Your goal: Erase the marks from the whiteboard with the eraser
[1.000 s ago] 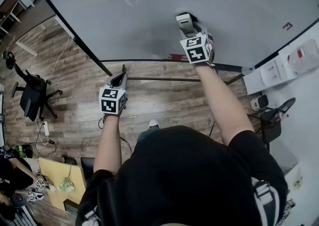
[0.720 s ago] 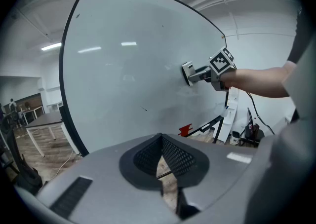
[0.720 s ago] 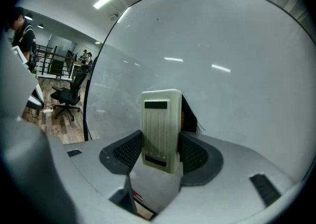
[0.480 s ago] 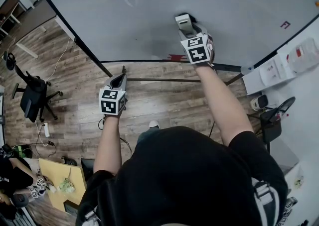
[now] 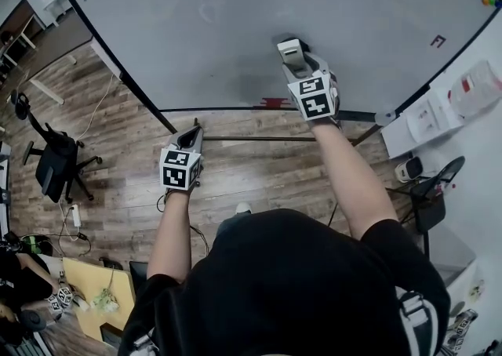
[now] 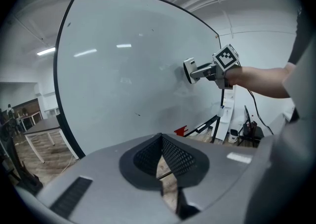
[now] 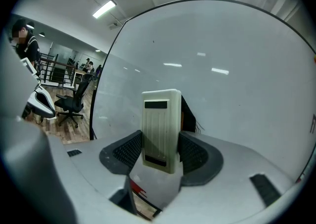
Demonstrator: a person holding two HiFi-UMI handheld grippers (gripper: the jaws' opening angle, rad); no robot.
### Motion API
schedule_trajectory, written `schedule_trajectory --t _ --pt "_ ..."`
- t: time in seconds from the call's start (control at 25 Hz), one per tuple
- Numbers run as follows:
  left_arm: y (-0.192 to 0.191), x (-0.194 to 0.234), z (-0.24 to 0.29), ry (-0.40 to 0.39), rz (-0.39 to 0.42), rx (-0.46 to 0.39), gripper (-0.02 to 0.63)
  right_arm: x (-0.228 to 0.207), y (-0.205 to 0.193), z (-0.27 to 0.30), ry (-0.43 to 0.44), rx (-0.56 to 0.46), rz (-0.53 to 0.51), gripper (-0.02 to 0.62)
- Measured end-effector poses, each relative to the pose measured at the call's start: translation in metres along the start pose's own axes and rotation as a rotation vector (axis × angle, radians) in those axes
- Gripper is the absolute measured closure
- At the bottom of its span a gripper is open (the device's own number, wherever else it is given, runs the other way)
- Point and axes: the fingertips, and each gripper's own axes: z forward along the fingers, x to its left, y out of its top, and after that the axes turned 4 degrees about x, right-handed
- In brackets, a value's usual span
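1. The right gripper clamps a cream, ribbed eraser with dark end strips.
2. Its face presses the whiteboard's lower part.
3. The left gripper's jaws meet, empty, below the board.

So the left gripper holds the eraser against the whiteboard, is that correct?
Not quite: it is the right gripper that holds the eraser against the whiteboard. The right gripper view shows the eraser clamped between its jaws. The left gripper is shut on nothing.
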Motion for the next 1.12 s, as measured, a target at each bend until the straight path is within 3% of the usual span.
schedule_trajectory --t 1.12 --pt "0.027 -0.09 -0.017 -0.035 0.089 -0.013 0.597 -0.038 -0.055 -0.113 -0.038 -0.034 0.054 0.365"
